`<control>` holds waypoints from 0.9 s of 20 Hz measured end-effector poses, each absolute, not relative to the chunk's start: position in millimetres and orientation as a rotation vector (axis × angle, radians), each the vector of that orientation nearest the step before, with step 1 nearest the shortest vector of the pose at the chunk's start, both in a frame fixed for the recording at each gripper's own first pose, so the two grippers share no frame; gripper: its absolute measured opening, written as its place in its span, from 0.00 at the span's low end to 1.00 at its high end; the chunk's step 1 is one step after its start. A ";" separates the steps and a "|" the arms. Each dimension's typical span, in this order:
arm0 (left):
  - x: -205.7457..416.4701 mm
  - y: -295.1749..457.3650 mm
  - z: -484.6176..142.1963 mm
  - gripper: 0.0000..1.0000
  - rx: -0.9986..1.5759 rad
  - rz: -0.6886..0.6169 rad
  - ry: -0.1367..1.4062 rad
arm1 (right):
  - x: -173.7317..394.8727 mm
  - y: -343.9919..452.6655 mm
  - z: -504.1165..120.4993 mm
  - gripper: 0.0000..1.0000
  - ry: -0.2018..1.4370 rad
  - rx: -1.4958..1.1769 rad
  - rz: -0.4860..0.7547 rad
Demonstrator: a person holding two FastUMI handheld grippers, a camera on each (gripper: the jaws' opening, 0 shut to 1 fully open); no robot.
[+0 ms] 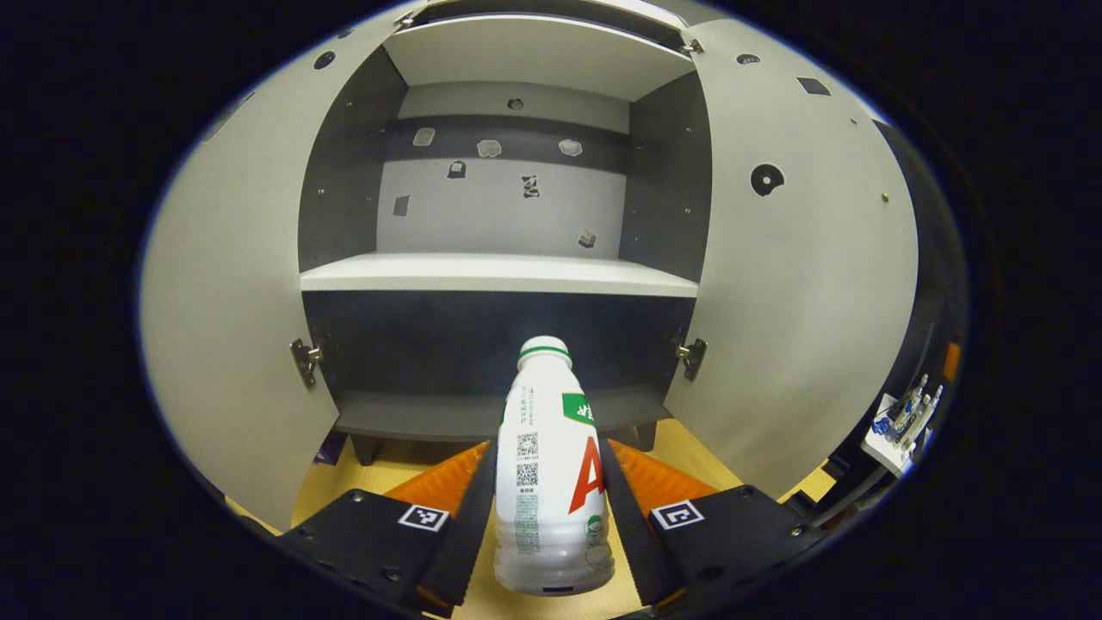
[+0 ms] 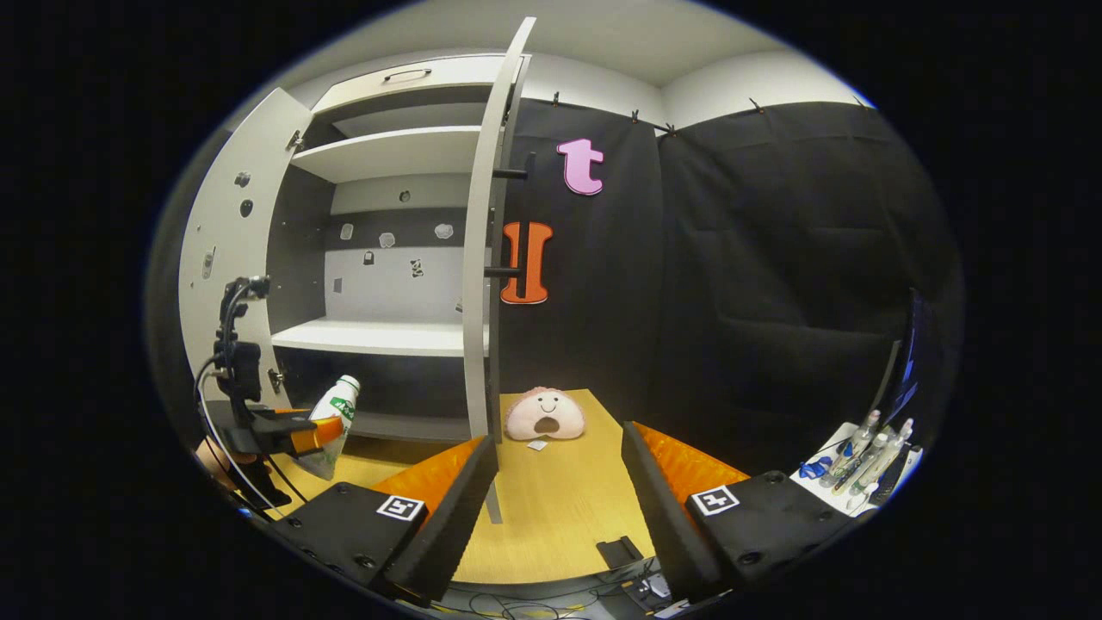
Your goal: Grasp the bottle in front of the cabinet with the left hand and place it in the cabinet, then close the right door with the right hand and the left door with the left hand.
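Observation:
A white bottle (image 1: 551,465) with a green-ringed cap stands between my left gripper's (image 1: 547,448) fingers, which are shut on its sides. It is held just in front of the open cabinet (image 1: 499,274), facing the dark lower compartment. Both grey doors stand wide open: the left door (image 1: 228,327) and the right door (image 1: 796,284). In the right gripper view, the left gripper (image 2: 297,433) holds the bottle (image 2: 331,422), tilted, at the far left before the cabinet (image 2: 379,337). My right gripper (image 2: 558,448) is open over the wooden table, near the edge of the right door (image 2: 482,258).
A pink plush toy (image 2: 544,413) lies on the wooden table (image 2: 560,517) beside the right door. A white tray of small bottles (image 2: 865,461) sits at the far right. Cables hang at the table's front edge. Small stickers dot the cabinet's back wall.

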State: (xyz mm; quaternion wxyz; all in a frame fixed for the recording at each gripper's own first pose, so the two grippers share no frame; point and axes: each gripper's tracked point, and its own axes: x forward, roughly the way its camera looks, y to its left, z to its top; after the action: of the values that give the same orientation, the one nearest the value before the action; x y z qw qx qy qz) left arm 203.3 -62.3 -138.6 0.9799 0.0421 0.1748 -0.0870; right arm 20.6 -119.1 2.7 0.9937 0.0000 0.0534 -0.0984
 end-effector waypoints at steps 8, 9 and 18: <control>203.5 -85.8 -123.8 0.65 0.007 -0.187 0.368 | 18.0 -145.2 -1.6 0.97 0.110 0.009 -0.213; 208.1 -89.4 -104.2 0.65 -0.009 -0.186 0.328 | 18.8 -147.0 -1.6 0.97 0.110 0.011 -0.213; 289.6 -95.8 69.7 0.65 0.000 -0.166 -0.034 | 31.2 -161.5 16.4 0.97 0.067 0.039 -0.223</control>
State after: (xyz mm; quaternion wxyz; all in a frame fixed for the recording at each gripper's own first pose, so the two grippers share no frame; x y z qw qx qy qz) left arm 289.6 -95.8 69.7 0.9964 0.0001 -0.0171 -0.0831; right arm 31.2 -161.5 16.4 0.9930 0.0196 0.0333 -0.1113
